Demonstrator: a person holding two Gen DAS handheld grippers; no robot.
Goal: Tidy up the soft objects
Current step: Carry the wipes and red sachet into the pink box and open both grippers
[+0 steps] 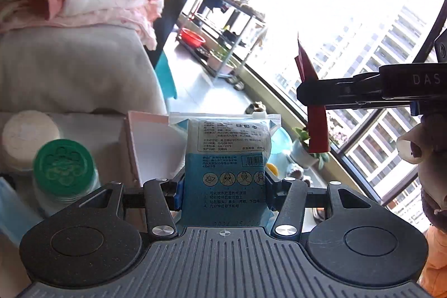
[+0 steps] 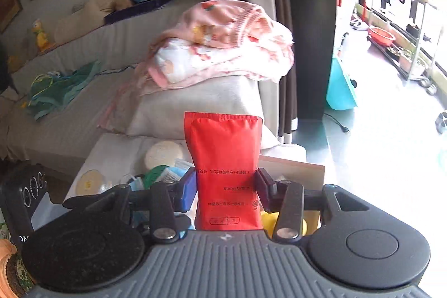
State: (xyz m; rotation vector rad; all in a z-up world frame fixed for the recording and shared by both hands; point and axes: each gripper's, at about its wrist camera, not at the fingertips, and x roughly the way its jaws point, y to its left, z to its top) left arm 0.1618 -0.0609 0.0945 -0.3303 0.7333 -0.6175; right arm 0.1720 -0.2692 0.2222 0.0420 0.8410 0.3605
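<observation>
Tools level: left tool [image 1: 222, 193] clamps blue pouch [image 1: 227, 158]; right tool [image 2: 226, 189] clamps red pouch [image 2: 226, 172].

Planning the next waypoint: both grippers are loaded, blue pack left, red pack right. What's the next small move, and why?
Probably lower the left gripper toward the open pink-edged box and release there first. It is shut on the blue pack, which stands upright right in front of that box. The right gripper is shut on the red pack and held clear in the air, so it can wait.
</observation>
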